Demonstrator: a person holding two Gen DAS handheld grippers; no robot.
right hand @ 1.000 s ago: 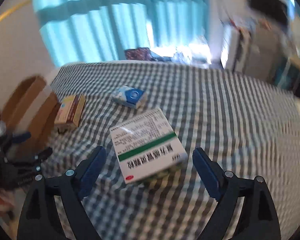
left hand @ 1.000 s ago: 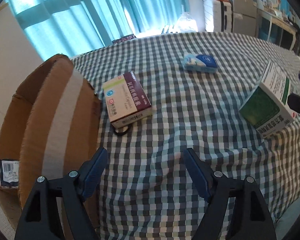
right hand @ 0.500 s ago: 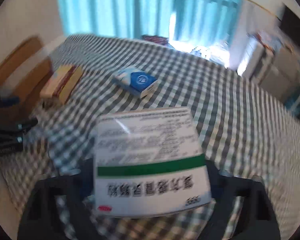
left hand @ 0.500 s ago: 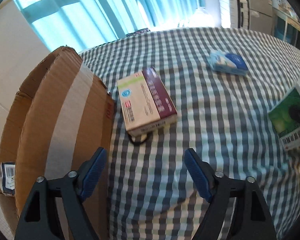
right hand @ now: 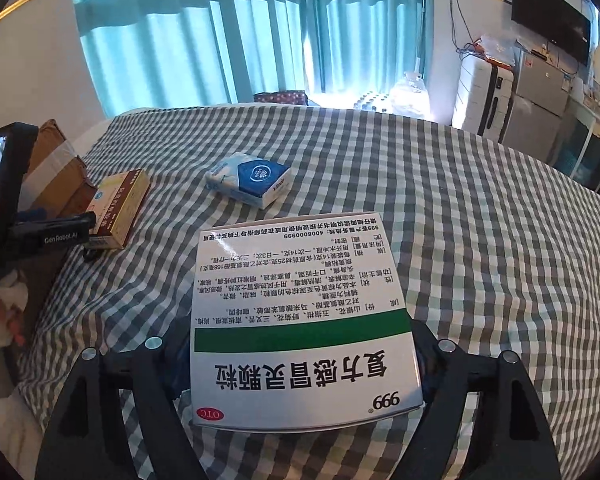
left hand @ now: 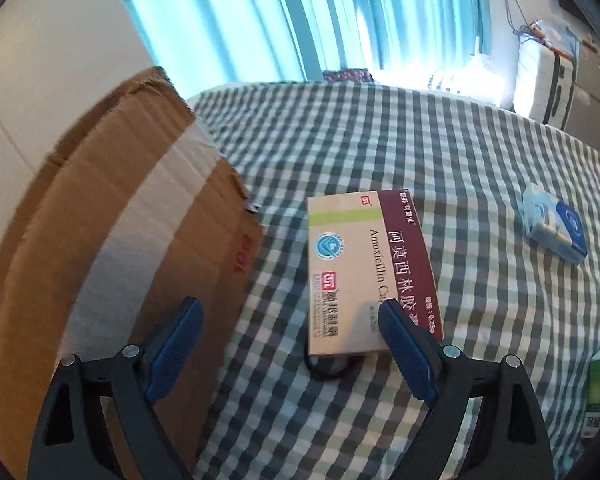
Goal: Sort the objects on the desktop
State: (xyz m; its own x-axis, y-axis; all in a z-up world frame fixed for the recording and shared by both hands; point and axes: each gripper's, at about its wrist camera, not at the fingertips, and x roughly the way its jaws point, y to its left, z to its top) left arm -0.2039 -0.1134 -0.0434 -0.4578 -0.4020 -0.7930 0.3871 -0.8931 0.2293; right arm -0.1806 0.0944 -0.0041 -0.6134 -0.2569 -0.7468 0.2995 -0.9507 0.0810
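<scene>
My left gripper (left hand: 292, 344) hangs over the checked tablecloth, and its jaws are opening with nothing between them. Its right finger (left hand: 404, 352) overlaps the near corner of the maroon and cream amoxicillin box (left hand: 364, 272), which lies flat beside the cardboard box (left hand: 112, 264). My right gripper (right hand: 302, 360) holds the white and green medicine box (right hand: 300, 320), which fills the gap between its jaws. The pads are hidden under the box, and the jaws are opening slightly. A blue and white tissue pack (right hand: 250, 180) lies farther back.
The cardboard box stands at the table's left edge with a taped flap. A small dark ring (left hand: 328, 366) pokes out from under the amoxicillin box. A person's hand (right hand: 0, 312) carries the left gripper (right hand: 52, 232). White suitcases (right hand: 488, 96) and cabinets stand beyond the table.
The left gripper has moved in toward the amoxicillin box and the cardboard box, with its jaws wider. The right gripper has dropped around the white and green box, which now sits between its jaws.
</scene>
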